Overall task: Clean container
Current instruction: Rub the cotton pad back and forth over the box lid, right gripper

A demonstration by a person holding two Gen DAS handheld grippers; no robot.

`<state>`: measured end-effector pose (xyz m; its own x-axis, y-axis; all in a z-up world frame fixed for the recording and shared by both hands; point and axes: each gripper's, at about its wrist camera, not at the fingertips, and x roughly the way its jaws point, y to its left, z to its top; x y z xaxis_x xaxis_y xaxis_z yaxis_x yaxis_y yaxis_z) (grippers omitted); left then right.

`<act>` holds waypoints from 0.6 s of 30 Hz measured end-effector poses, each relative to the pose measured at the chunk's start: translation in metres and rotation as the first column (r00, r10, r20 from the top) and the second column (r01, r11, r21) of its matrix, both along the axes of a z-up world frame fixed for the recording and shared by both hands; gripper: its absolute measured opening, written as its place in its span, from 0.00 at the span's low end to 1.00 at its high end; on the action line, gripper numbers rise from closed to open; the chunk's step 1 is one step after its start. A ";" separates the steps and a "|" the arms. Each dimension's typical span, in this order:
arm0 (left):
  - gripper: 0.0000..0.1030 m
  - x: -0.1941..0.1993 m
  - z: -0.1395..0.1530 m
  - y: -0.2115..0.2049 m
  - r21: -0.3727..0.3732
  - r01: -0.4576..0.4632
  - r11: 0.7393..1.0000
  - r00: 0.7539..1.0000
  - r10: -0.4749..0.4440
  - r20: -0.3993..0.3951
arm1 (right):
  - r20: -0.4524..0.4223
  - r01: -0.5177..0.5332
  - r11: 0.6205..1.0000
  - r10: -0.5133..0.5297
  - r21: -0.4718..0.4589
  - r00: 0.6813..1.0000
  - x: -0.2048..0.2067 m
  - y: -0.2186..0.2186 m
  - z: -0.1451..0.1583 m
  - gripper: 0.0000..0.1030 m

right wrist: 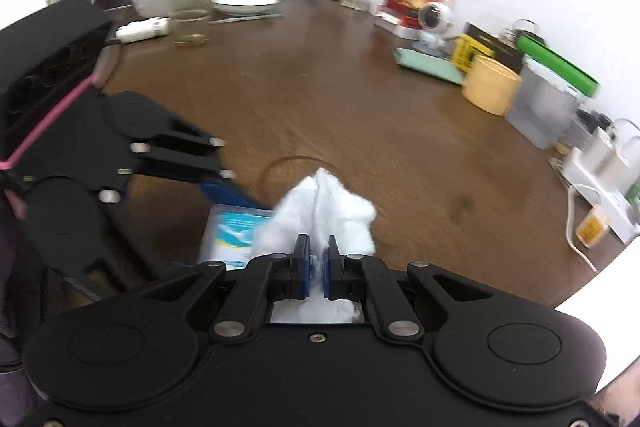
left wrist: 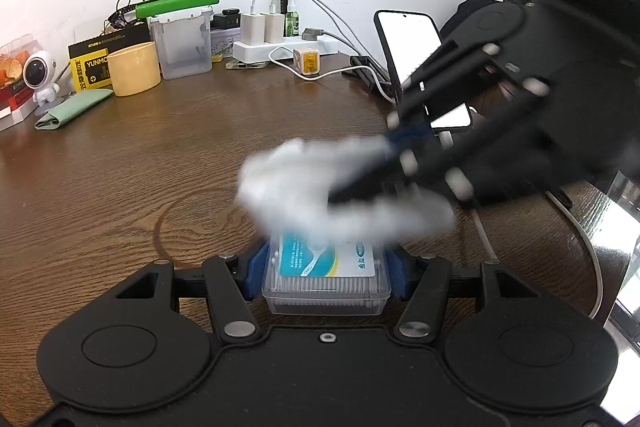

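- Blue pads (left wrist: 256, 269) of the left gripper (left wrist: 326, 275) pinch a clear plastic container (left wrist: 326, 291) by its two short sides.
- Right gripper (right wrist: 316, 259) has its fingers pressed together on a white cloth (right wrist: 320, 215).
- Cloth wad, blurred, lies over the container's far end, on its blue-and-white label (left wrist: 320, 259).
- Brown wooden table (left wrist: 140, 167) lies beneath; a yellow cup (left wrist: 134, 67) stands well apart by the wall.
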<state>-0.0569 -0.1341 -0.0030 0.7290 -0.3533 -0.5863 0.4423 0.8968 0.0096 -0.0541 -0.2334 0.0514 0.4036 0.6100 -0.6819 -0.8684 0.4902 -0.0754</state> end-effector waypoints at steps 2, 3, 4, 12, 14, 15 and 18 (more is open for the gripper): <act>0.55 0.000 0.000 0.000 0.001 0.001 1.000 1.000 -0.001 0.000 | 0.010 -0.061 0.998 0.061 -0.005 0.998 -0.010 0.008 0.000 0.06; 0.55 0.000 0.000 0.000 0.001 0.001 1.000 1.000 -0.001 0.000 | 0.020 -0.061 0.998 0.062 -0.018 0.998 -0.010 0.009 0.000 0.06; 0.55 0.000 0.000 0.000 0.001 0.001 1.000 1.000 -0.001 0.000 | 0.015 -0.048 0.999 0.048 -0.016 0.999 -0.005 0.005 0.001 0.06; 0.55 0.000 0.000 0.000 0.000 0.001 1.000 1.000 -0.001 0.000 | 0.011 -0.067 0.998 0.067 -0.012 0.998 -0.005 0.005 0.001 0.06; 0.55 0.000 0.000 -0.001 0.000 0.000 1.000 1.000 0.000 0.000 | 0.027 -0.084 0.996 0.085 -0.025 0.996 -0.007 0.008 0.000 0.06; 0.55 0.000 0.000 -0.001 0.000 0.000 1.000 1.000 0.000 0.000 | 0.023 -0.051 0.998 0.051 -0.023 0.998 0.000 0.003 0.000 0.06; 0.55 0.000 0.000 0.000 0.000 0.001 1.000 1.000 -0.001 0.000 | 0.035 0.080 0.996 -0.079 -0.030 0.996 0.019 -0.013 -0.001 0.06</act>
